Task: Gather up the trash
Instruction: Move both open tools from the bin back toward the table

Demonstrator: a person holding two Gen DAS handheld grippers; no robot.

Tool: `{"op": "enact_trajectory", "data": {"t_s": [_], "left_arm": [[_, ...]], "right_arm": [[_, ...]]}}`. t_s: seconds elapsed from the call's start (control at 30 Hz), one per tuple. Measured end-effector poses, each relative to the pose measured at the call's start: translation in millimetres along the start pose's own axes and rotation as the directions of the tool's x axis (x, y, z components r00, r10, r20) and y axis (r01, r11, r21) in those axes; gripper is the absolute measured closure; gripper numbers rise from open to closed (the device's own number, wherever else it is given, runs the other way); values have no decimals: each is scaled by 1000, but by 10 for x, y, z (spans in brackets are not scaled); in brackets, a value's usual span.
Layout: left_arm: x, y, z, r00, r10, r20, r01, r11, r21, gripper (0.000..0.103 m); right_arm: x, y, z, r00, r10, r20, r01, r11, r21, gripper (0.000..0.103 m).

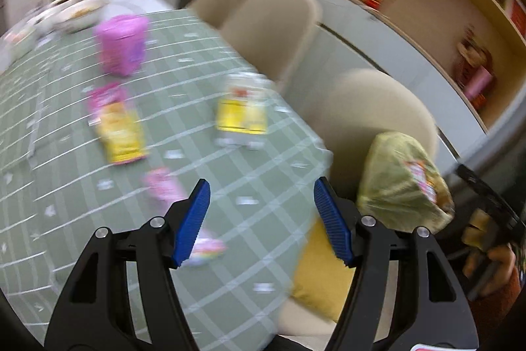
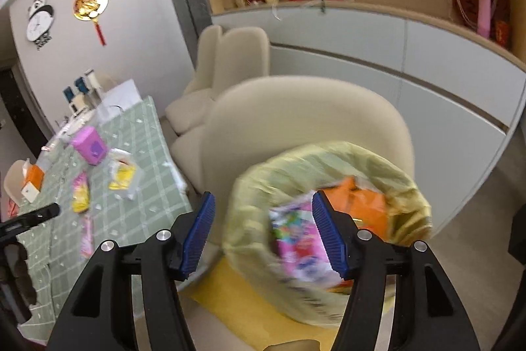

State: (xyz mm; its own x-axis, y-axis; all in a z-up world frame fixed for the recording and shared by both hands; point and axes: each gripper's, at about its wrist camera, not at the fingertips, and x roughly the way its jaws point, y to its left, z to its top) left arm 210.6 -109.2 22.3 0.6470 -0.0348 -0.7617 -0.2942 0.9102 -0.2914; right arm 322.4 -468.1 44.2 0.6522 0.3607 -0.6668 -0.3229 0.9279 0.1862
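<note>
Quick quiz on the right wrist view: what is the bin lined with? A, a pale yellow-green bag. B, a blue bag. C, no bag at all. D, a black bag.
A: the bin below the open right gripper has a pale yellow-green bag folded over its rim, with a pink wrapper and orange packaging inside.

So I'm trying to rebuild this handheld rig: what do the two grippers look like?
Both look alike. The left gripper and right gripper each have two glossy black plastic arms with triangular cut-outs, silver round pivot bolts, and blue ribbed pads on the fingers. No cables or markings show. Beside the left one's view, a hand shows a rust-orange cuff.
</note>
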Motion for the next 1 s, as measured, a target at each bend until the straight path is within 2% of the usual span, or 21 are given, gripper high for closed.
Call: {"op": "enact_trajectory", "data": {"t_s": [0.07, 0.13, 0.2, 0.3, 0.4, 0.5, 0.63, 0.77, 0.87, 0.93, 1.0], "left_arm": [[-35, 322, -9, 999, 38, 7, -38, 998, -58, 41], [-67, 647, -11, 997, 78, 11, -76, 991, -110, 41], [-80, 950, -22, 994, 111, 15, -108, 984, -140, 41], [-69, 1262, -35, 991, 136, 7, -133, 978, -159, 41], [-81, 1418, -46, 990, 141, 5, -139, 978, -157, 41], [-98, 1512, -59, 991, 133, 12, -130, 982, -140, 41], [-130, 1584, -78, 992, 123, 18, -121, 986, -118, 41], [-134, 1675, -123, 994, 108, 17, -105, 989, -102, 41], [-122, 1771, -154, 998, 51, 27, -48, 992, -118, 41], [-104, 1810, -143, 999, 19, 39, -14, 991, -133, 35], [-50, 1840, -94, 999, 0, 50, 7, 990, -143, 34]], "right_arm": [[-47, 227, -2, 999, 40, 35, -39, 999, -13, 44], [-81, 402, -29, 996, 62, 64, -60, 998, -26, 38], [-72, 609, -69, 994, 79, 78, -76, 997, -33, 38], [26, 888, -138, 992, 116, 48, -114, 993, -41, 37], [160, 1170, -216, 991, 137, -10, -137, 989, -55, 36], [311, 1468, -319, 981, 162, -104, -172, 980, -97, 36], [439, 1831, -466, 974, 163, -159, -188, 969, -162, 36], [579, 2070, -586, 961, 186, -204, -220, 962, -161, 36], [606, 2216, -663, 962, 189, -199, -223, 960, -167, 36], [614, 2251, -683, 964, 177, -198, -213, 961, -179, 36], [626, 2259, -707, 966, 158, -204, -197, 962, -190, 36]]}}
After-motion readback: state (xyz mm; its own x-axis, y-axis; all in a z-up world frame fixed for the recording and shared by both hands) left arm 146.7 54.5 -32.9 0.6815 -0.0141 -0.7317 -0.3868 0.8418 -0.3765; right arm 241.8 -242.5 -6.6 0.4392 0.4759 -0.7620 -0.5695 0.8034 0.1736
